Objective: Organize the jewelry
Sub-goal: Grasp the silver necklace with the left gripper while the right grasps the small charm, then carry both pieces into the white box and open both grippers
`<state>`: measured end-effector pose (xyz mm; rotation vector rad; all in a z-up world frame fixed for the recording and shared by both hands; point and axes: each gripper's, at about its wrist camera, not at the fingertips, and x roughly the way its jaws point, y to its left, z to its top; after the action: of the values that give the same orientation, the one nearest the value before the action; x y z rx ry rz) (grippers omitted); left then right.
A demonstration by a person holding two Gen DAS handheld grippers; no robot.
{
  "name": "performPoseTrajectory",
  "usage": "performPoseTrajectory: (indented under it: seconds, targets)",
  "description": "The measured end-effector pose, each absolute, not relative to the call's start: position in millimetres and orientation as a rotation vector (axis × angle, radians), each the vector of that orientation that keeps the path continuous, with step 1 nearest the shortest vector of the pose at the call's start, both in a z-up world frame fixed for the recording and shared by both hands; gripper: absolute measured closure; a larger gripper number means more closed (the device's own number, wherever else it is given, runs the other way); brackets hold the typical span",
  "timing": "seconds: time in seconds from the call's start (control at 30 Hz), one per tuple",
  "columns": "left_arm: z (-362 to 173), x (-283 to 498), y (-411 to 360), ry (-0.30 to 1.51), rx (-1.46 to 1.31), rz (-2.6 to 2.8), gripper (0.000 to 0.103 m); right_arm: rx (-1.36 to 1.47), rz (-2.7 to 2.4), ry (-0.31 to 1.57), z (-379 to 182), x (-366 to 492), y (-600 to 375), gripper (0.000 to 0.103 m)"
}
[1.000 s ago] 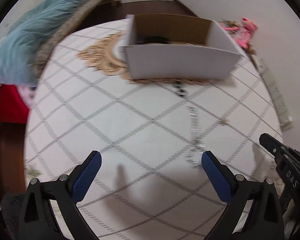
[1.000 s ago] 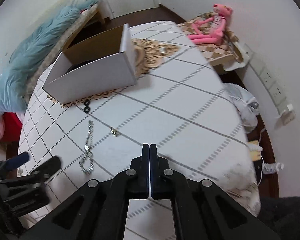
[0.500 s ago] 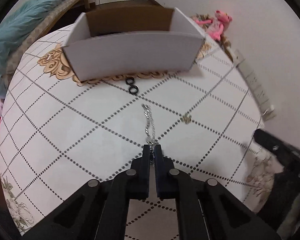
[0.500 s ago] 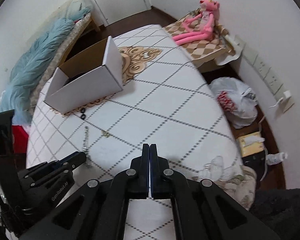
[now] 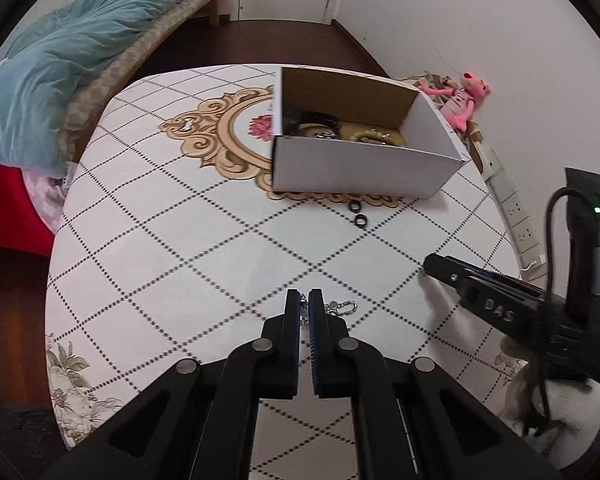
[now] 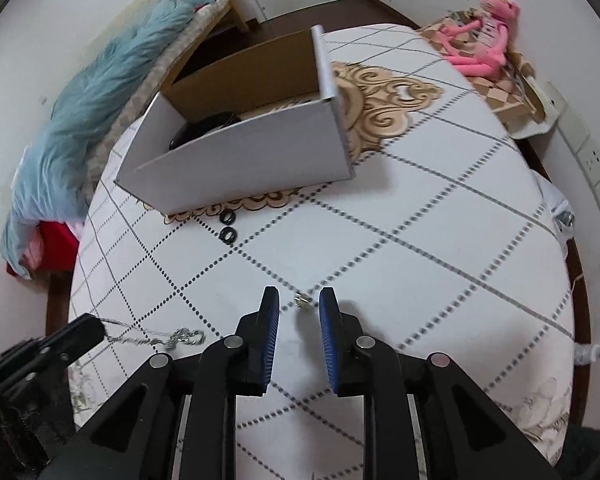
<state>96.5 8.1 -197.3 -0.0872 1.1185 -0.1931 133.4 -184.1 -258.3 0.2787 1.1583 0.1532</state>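
Note:
My left gripper [image 5: 304, 300] is shut on one end of a silver chain [image 5: 340, 306]; in the right wrist view the chain [image 6: 168, 336] trails from its tip [image 6: 88, 330] to the cloth. My right gripper [image 6: 299, 304] is open, its fingers on either side of a small gold earring [image 6: 302, 301] on the table. Two black rings [image 5: 357, 213] lie in front of the white cardboard box [image 5: 360, 172], which holds other jewelry. The rings [image 6: 228, 226] and the box [image 6: 244, 160] also show in the right wrist view.
The round table has a white checked cloth [image 5: 180, 240] with a gold emblem. A bed with a blue blanket [image 5: 52, 80] stands at the left. A pink plush toy [image 6: 480, 44] and a power strip [image 5: 512, 204] are at the right by the wall.
My left gripper closed on the chain's end and pulled it toward me. My right gripper opened and moved down around the gold earring.

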Motion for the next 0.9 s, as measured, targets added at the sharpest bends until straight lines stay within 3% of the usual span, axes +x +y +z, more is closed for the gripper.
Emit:
performPoseTrajectory:
  seconds: [0.17, 0.23, 0.4, 0.9]
  targets:
    - [-199.7, 96.3, 15.7, 1.122, -0.098, -0.186, 0.101, 0.183, 0.126, 1.162, -267.1, 135.5, -164.7, 0.081]
    - [-199.2, 96.0, 17.4, 1.121, -0.101, -0.190, 0.101, 0.143, 0.111, 1.150, -267.1, 134.2, -159.4, 0.095]
    - [-188.0, 96.0, 17.0, 1.111, -0.130, -0.221, 0.101, 0.182, 0.121, 1.135, -259.0, 129.0, -166.8, 0.095]
    - [-63.0, 143.0, 0.5, 0.953, -0.183, -0.390, 0.101, 0.339, 0.252, 1.002, -125.7, 157.2, -201.0, 0.095]
